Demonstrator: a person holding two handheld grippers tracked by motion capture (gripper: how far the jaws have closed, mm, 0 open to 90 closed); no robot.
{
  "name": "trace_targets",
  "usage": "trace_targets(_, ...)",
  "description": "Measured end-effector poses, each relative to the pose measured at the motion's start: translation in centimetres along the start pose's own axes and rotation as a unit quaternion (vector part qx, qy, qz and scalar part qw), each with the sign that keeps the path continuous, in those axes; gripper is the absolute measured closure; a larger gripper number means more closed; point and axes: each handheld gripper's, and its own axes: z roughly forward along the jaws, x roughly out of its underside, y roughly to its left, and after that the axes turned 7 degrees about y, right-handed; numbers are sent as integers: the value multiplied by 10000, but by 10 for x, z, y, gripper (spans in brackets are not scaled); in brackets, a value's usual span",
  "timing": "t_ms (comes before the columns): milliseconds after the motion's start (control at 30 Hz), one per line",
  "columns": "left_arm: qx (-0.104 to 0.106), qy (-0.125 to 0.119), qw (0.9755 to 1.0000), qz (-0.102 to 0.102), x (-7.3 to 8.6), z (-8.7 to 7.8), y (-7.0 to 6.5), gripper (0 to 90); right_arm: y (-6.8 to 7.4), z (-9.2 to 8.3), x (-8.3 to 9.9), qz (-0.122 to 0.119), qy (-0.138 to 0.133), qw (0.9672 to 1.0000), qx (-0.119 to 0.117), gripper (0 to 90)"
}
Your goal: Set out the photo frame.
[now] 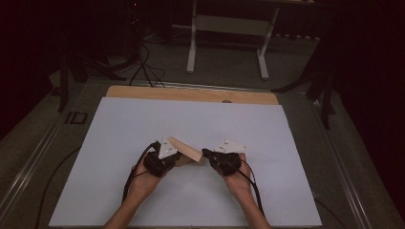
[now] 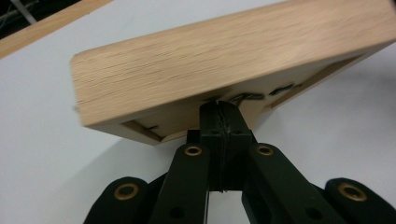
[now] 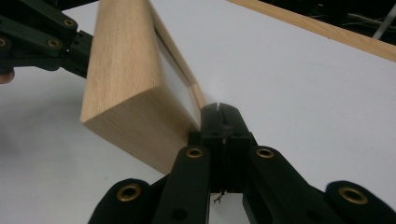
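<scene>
My left gripper (image 2: 219,112) and right gripper (image 3: 219,114) are both fully closed, each black tip pressed against an end of a pale, grainy wooden frame (image 1: 185,150) tilted above the white table (image 1: 119,191). The left gripper view reveals its recessed back; the right gripper view shows a white inset panel.

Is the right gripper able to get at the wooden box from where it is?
Probably yes. The right gripper is shut, with its tip right at the corner of the wooden box, and nothing lies between them on the white table. The left gripper, also shut, is at the box's other side.
</scene>
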Motion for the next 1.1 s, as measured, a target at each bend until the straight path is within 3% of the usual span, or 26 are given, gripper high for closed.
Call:
trace_targets(800, 80, 35, 9999, 72, -4, 3, -7, 895, 10, 0, -1, -208, 44, 9998, -31, 898)
trace_targets(1100, 105, 27, 9999, 2, -3, 6, -4, 895, 18, 0, -1, -300, 53, 9995, -99, 898)
